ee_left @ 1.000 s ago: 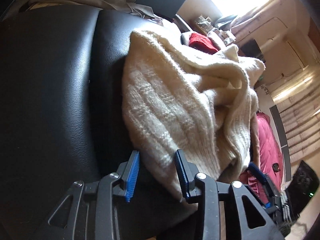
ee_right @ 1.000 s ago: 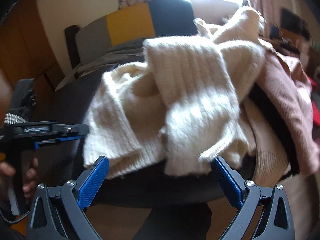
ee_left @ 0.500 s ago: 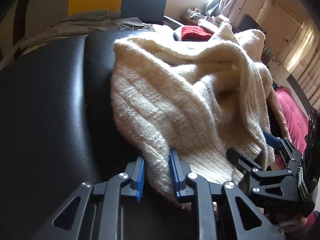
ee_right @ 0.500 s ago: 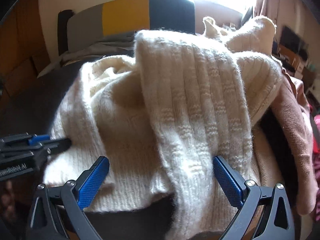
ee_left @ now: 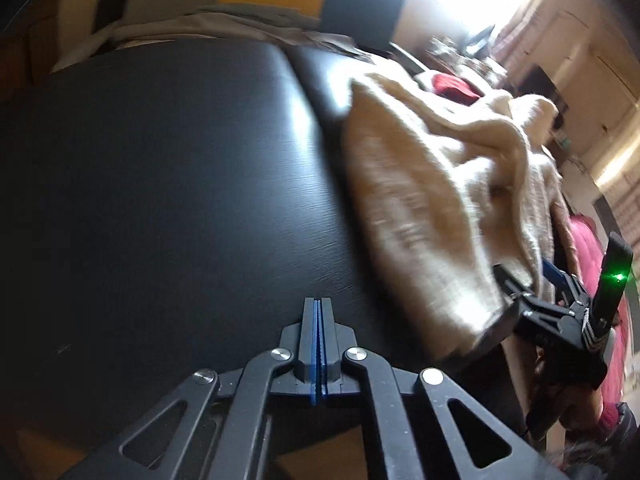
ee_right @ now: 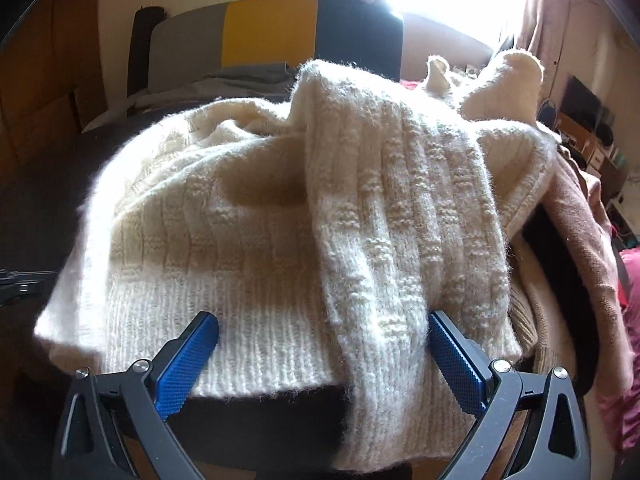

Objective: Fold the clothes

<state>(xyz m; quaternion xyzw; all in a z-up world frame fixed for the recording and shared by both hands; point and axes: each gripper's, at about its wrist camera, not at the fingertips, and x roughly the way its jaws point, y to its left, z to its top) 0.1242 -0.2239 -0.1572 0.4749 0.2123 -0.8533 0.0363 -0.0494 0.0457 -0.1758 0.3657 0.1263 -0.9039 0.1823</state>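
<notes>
Black leather-like cushion (ee_left: 160, 200), smooth and broad, fills the view ahead of the left tool (ee_left: 318, 312), whose jaws have just closed flat together with nothing between them. One cream chunky-knit sweater (ee_right: 280, 220), ribbed and fuzzy, lies heaped to its right, its hem between the right tool's (ee_right: 320, 344) wide-open jaws, perhaps untouched. One pink garment (ee_right: 580, 232) lies beyond.

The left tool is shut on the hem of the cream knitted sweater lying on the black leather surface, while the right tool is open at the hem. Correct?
Not quite. The left tool is shut on nothing: the left wrist view shows its pads together over the black leather surface, beside the cream knitted sweater. The right tool is open at the hem.
</notes>
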